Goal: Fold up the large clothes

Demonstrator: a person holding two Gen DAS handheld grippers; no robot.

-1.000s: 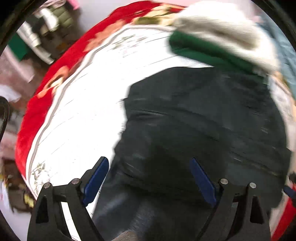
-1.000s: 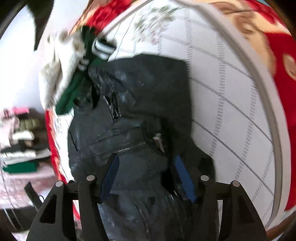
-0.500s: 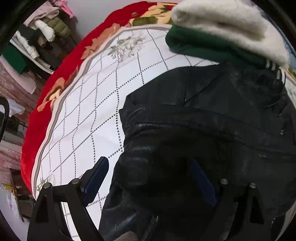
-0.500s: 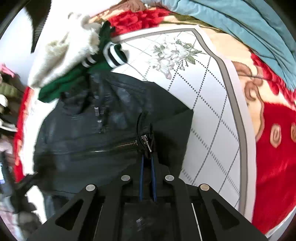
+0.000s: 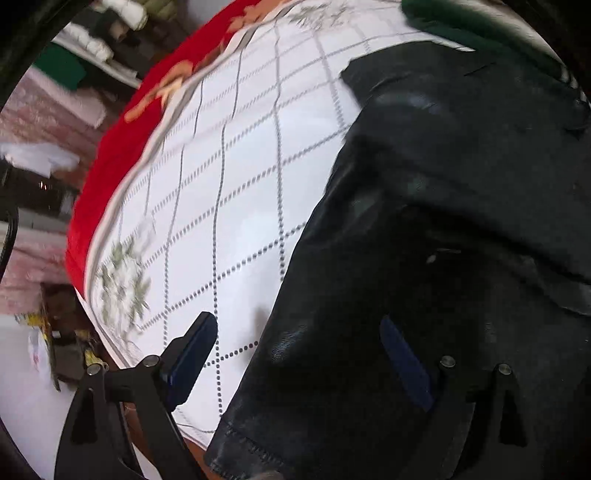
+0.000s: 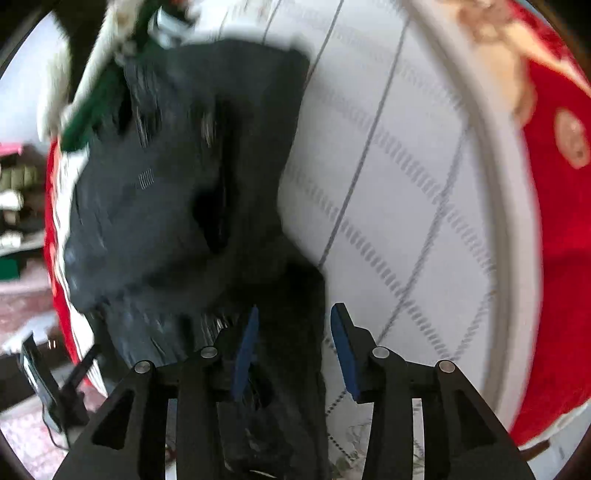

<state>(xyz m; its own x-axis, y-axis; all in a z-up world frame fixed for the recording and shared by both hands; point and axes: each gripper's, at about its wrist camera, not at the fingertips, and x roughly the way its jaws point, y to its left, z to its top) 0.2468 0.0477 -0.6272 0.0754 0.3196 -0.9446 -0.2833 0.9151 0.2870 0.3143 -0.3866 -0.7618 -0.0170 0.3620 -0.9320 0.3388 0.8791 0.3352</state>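
Two claws spread apart over a black jacket (image 5: 461, 229) on the bed.
Left claw (image 5: 295, 354) and right claw (image 6: 291, 347) grip nothing; jacket lies on the checked white bedspread (image 5: 229, 177).

white grid blanket (image 5: 240, 206) | red floral border (image 6: 561, 229) | green garment (image 5: 480, 26)

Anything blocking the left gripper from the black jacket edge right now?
Nothing visible. The left gripper is open with the black jacket edge already lying between its jaws on the quilted bedspread. The green garment sits beyond the jacket's far end, out of the way.
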